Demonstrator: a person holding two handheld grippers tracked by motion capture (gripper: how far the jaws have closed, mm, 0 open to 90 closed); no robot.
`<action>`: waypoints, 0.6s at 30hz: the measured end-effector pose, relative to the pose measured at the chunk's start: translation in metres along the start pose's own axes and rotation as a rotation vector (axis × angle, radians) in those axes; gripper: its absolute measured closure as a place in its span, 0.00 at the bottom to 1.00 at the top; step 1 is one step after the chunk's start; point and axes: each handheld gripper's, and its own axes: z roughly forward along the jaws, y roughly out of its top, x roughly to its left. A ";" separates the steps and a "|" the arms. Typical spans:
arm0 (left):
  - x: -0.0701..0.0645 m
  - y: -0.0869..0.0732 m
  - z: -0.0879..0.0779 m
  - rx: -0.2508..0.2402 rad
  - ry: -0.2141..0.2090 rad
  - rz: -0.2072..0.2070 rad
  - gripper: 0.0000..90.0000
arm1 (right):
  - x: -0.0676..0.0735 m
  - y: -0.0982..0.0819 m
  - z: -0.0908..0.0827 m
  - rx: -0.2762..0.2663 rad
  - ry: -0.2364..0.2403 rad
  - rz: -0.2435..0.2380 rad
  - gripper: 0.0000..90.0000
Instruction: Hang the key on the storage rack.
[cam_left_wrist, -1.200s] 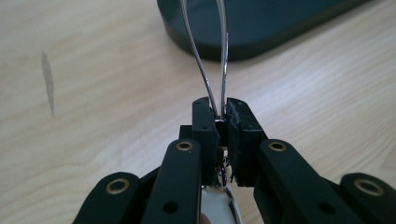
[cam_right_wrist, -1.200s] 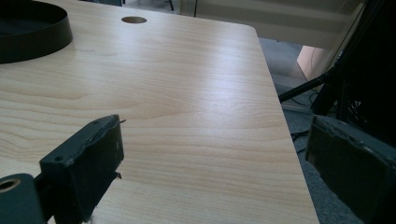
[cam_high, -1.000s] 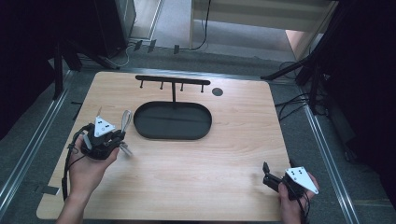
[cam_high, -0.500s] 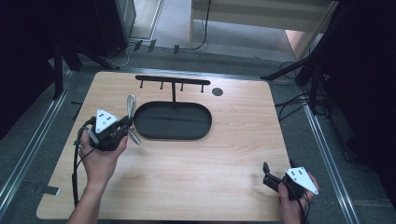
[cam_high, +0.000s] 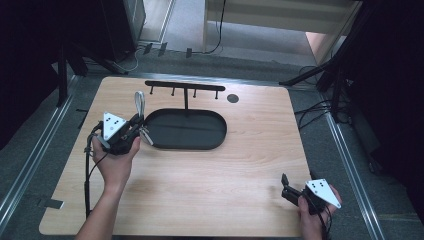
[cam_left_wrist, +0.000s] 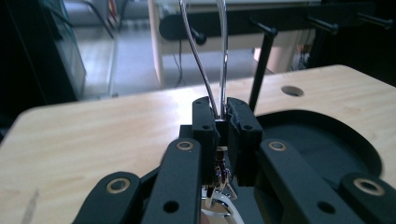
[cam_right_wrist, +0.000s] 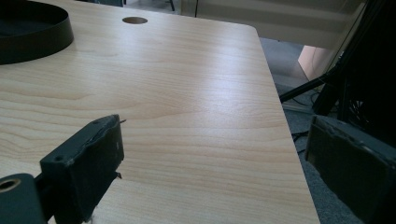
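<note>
My left gripper sits at the left end of the black oval tray, shut on a thin silver metal loop. In the left gripper view the jaws pinch the loop near its base, and its two wires rise and curve upward. A shiny part of the same piece hangs below the jaws. Behind the tray stands a black rack with pegs. My right gripper rests low at the table's near right corner, open, with bare wood between its jaws.
A round hole is in the wooden table to the right of the rack. The table's right edge drops to a grey floor with cables and black stand legs. A metal rail runs along each side of the table.
My left gripper has carried the metal loop away from the person and to the right, up to the tray's left end. The right gripper has stayed put.
</note>
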 end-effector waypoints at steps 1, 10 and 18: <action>0.000 0.000 0.002 -0.012 0.001 -0.005 0.92 | 0.000 0.000 0.000 -0.001 0.000 0.000 0.05; 0.000 -0.004 0.017 -0.110 0.023 -0.001 0.92 | 0.000 0.000 0.000 -0.001 0.000 0.002 0.05; -0.002 -0.006 0.036 -0.119 0.014 -0.004 0.92 | 0.000 0.000 0.000 0.000 0.000 0.004 0.05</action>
